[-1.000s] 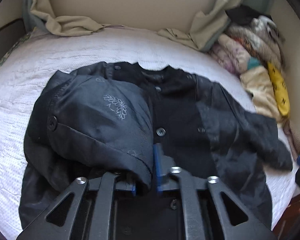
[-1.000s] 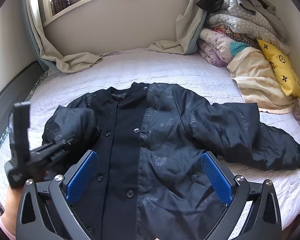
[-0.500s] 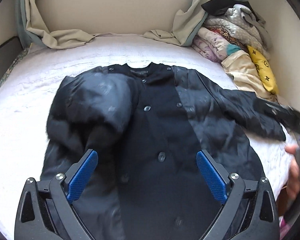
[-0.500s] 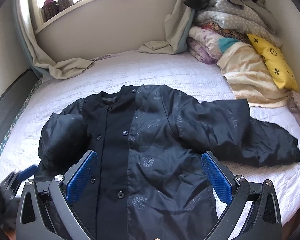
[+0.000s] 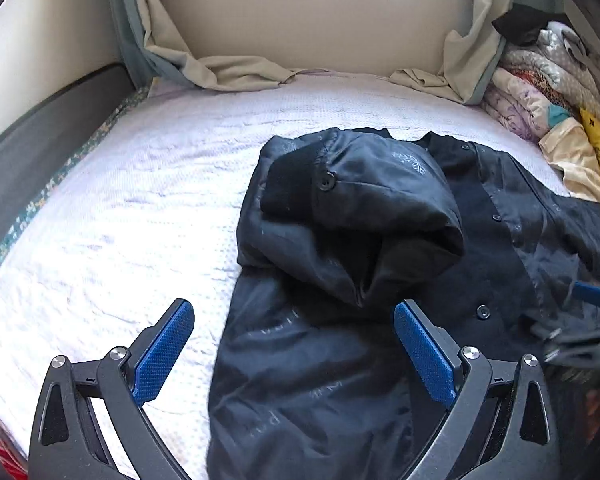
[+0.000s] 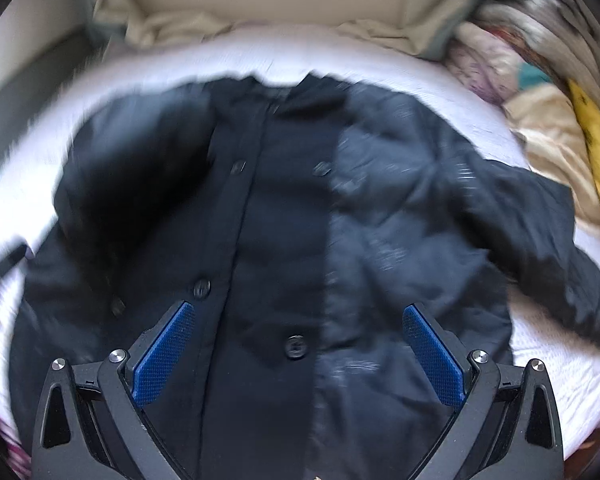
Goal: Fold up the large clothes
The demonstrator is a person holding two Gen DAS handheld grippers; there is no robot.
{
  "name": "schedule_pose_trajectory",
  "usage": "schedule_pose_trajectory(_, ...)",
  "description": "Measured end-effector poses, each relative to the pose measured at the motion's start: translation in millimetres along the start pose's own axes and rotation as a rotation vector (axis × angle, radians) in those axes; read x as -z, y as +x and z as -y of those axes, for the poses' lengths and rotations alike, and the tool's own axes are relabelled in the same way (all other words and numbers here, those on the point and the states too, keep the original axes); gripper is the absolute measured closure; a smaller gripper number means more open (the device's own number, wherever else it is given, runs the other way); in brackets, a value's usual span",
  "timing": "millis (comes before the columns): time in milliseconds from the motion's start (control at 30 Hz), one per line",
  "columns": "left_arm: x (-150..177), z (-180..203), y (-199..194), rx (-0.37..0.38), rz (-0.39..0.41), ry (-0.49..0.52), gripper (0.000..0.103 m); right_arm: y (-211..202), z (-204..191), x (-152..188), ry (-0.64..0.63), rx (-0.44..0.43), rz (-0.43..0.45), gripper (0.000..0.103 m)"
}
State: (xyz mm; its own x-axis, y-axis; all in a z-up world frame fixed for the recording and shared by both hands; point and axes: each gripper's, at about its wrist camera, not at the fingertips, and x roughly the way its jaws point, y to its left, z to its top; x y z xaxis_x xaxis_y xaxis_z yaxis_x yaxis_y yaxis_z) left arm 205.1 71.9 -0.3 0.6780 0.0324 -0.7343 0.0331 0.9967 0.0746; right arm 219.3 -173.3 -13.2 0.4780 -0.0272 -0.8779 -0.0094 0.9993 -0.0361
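- My left gripper (image 5: 294, 344) hangs released above the black jacket (image 5: 380, 240), its one sleeve (image 5: 364, 196) folded in.
- My right gripper (image 6: 298, 344) hangs released over the button placket (image 6: 276, 240).

Bed: white textured bedspread (image 5: 148, 184)
Back wall: beige panel (image 5: 316, 28)
Curtains: cream fabric drapes (image 5: 236, 72) pooling on the bed
Right corner: stacked patterned bedding (image 5: 540, 92)

Black jacket (image 5: 380, 240) flat on bed (sleeve folded in).

daylit, left view sharp; right view motion-blurred.
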Motion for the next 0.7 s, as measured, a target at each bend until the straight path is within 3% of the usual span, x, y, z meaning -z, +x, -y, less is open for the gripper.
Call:
schedule_pose_trajectory(167, -3, -5, -5, 0.019, 0.009, 0.002, 0.002, 33, -25, 14, -0.078, 0.049, -0.079, 0.0)
schedule_pose_trajectory(333, -6, -19, -10, 0.02, 0.007, -0.029, 0.002, 51, -13, 21, 0.053, -0.016, -0.132, 0.0)
schedule_pose_trajectory(467, -11, -32, -12, -0.001, 0.002, -0.047, 0.002, 49, -12, 13, 0.039, -0.011, -0.169, 0.002)
schedule_pose_trajectory(500, -12, -35, -13, -0.007, 0.0, -0.053, 0.002, 41, -14, 7, 0.04, 0.0, -0.154, 0.011)
schedule_pose_trajectory(567, -15, -44, -14, -0.03, 0.004, -0.07, 0.002, 15, -23, -11, 0.017, 0.013, -0.056, 0.017)
schedule_pose_trajectory(700, -21, -61, -11, -0.054, -0.007, -0.108, 0.002, -32, -59, -55, -0.07, -0.025, 0.115, 0.019)
